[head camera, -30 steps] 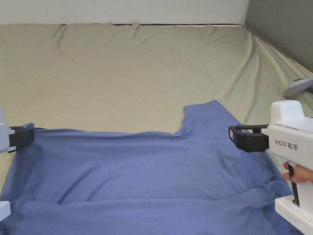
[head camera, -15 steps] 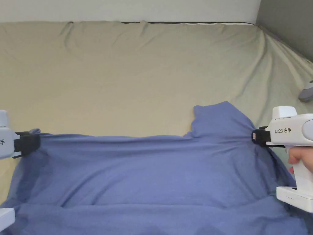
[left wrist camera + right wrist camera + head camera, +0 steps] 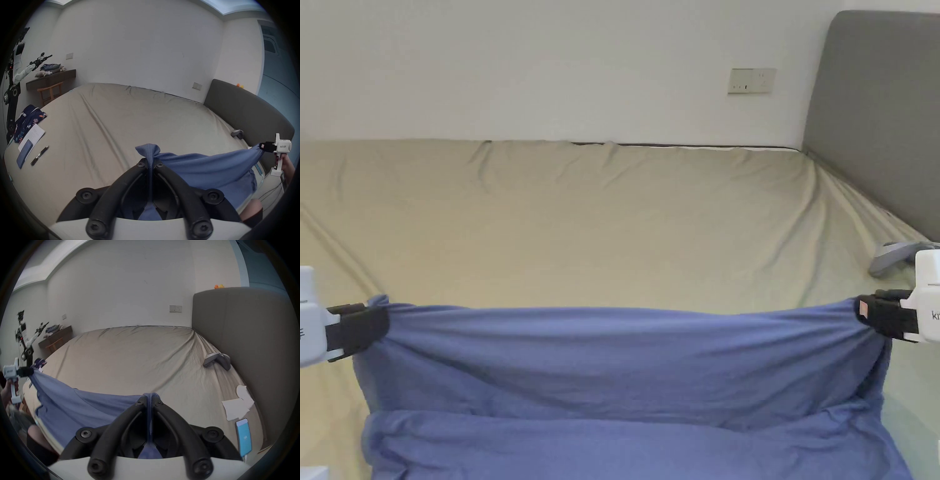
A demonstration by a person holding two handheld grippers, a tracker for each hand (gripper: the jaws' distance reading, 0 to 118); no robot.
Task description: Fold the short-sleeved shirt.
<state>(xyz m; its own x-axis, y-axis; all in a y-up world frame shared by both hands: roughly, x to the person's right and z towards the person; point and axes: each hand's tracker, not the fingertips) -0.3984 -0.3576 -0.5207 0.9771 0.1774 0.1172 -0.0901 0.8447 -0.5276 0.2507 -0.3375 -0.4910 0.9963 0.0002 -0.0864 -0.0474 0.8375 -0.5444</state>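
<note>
Shirt (image 3: 625,369), blue and short-sleeved, hangs stretched above the near edge of the bed (image 3: 612,237), its lower part draping down. The left tool (image 3: 359,328) and right tool (image 3: 878,315) are each clamped on a bunched corner, jaws together on cloth. Laying it flat likely calls for even tension and level hands, lowered together so no crease sets.

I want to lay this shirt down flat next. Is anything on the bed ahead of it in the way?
Nothing visible does: the sheet beyond the blue shirt is bare. A grey object lies off to the right.
</note>
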